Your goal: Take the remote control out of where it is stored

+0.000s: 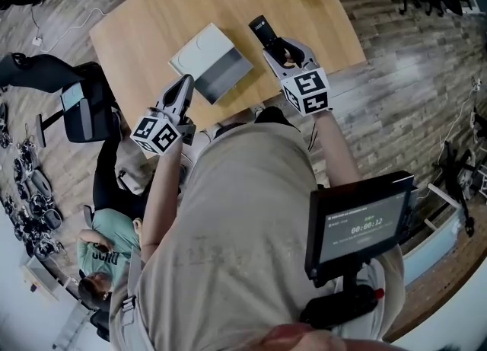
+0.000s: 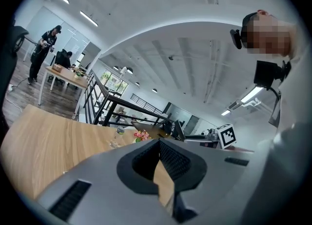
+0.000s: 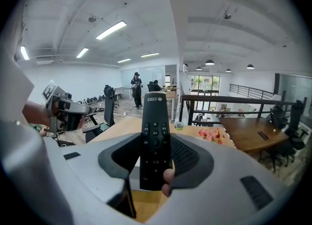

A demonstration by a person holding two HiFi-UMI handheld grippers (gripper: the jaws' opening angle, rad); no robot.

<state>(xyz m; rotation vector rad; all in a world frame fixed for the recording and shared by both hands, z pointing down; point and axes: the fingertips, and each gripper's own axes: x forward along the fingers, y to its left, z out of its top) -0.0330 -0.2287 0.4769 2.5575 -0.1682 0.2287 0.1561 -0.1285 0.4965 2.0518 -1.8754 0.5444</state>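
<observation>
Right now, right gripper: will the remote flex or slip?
Remote probably stiff: straight slab, no bend in the right gripper. Likely light: sticks out past the grip without sagging. Smooth plastic, held near its lower end, so may pivot if swung.

Person wears a loose khaki short-sleeved T-shirt [image 1: 243,220]. The left gripper [image 1: 185,81] and right gripper [image 1: 275,46] have light grey shells with black ribbed pads [image 2: 176,160]. Each carries a white cube [image 1: 158,134] printed with black square markers.
</observation>
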